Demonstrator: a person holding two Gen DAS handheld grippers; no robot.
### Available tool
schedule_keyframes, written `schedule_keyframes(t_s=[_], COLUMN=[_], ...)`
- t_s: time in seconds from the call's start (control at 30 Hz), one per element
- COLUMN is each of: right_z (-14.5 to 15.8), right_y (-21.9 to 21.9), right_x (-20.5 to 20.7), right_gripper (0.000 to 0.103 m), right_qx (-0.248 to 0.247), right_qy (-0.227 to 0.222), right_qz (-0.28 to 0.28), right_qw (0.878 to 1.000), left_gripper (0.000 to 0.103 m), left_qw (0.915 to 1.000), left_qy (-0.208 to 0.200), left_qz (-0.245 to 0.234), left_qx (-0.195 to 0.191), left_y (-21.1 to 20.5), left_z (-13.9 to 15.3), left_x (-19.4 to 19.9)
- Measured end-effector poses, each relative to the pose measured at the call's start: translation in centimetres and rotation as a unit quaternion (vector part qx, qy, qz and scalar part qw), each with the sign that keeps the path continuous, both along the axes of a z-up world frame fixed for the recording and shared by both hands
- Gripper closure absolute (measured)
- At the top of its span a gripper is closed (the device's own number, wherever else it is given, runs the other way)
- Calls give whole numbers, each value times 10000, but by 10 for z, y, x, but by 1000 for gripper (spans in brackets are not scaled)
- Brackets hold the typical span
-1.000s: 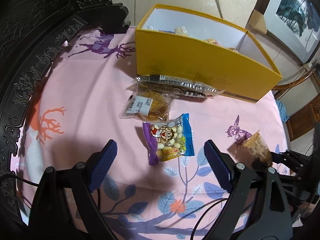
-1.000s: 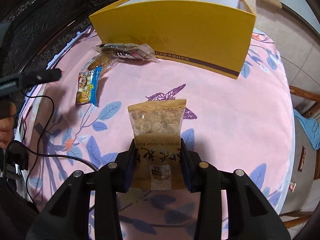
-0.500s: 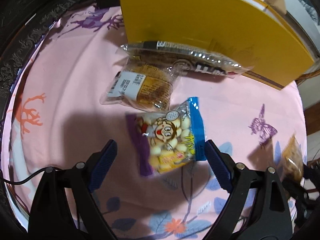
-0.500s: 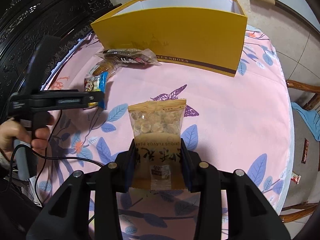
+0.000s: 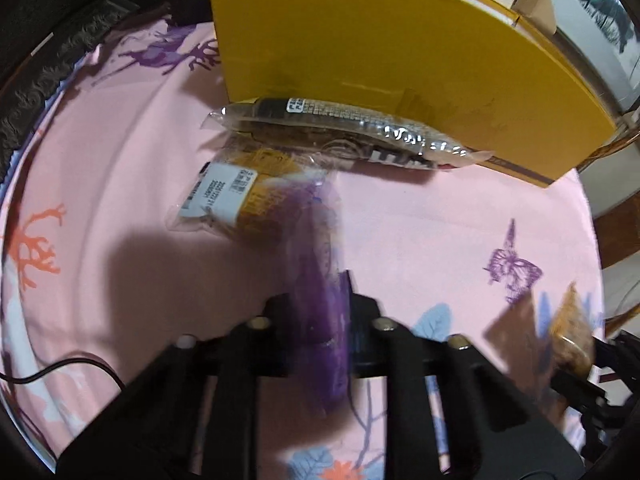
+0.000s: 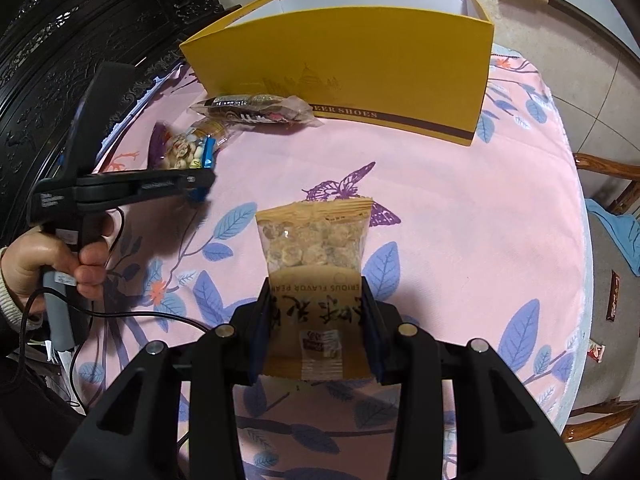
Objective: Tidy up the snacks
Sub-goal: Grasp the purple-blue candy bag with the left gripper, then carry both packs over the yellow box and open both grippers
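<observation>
My left gripper (image 5: 318, 320) is shut on a purple-and-blue snack bag (image 5: 320, 264), seen edge-on and blurred; the right wrist view shows the bag (image 6: 184, 152) held above the cloth in that gripper (image 6: 196, 188). My right gripper (image 6: 316, 320) is shut on an orange bag of round snacks (image 6: 316, 248), held above the table. A yellow box (image 6: 360, 64) stands open at the far side. A clear-wrapped cake (image 5: 240, 196) and a long dark packet (image 5: 340, 136) lie in front of the box.
The round table carries a pink floral cloth (image 6: 460, 208). Dark carved furniture (image 6: 60, 40) stands at the left. A wooden chair with a blue cloth (image 6: 612, 232) is at the right. A cable (image 6: 140, 316) trails across the cloth.
My left gripper closed on the purple-and-blue snack bag and lifted it, turning it on edge. The right gripper still holds the orange bag, hardly moved.
</observation>
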State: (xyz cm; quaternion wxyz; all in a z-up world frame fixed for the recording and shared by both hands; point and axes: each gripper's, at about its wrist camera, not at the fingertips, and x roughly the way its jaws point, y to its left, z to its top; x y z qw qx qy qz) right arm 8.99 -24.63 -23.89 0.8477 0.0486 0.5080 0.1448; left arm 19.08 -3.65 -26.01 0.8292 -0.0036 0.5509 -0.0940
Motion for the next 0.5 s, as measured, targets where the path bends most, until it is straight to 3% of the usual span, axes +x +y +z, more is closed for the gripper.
schedule_keyframes(t_s=[0.33, 0.5], right_z=[10, 30], right_y=[4, 5], right_x=[0, 2], right_gripper=[63, 63], right_qx=[30, 35], right_qy=[-117, -350], right_qz=[57, 91], right_qw=[9999, 9993], left_gripper=[88, 88], left_qw=[9976, 9950], left_qy=[-450, -741], left_qz=[-260, -324], left_qx=[-448, -591], left_y=[16, 22], left_z=[39, 72], left_x=[-35, -40])
